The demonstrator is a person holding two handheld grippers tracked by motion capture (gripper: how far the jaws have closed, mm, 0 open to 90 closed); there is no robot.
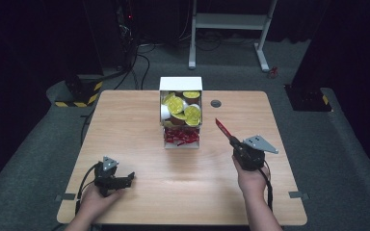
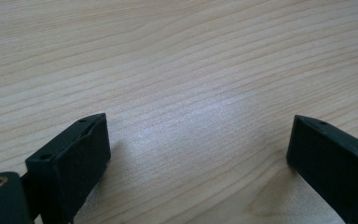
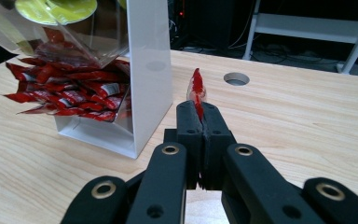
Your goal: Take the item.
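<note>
Fingers of right gripper pinched on red packet, held above surface just right of dispenser. Left gripper fingers spread, low over bare surface.

Both grippers matte black plastic. Left gripper: two blocky jaws with small screw holes on top, brass-ringed pivot just left of the near jaw. Right gripper: flat black link arms with brass-ringed rivets behind the jaws. Grey three-cornered plate with dark holes atop each. Black cable trails from each. Forearms bare, no sleeves.
</note>
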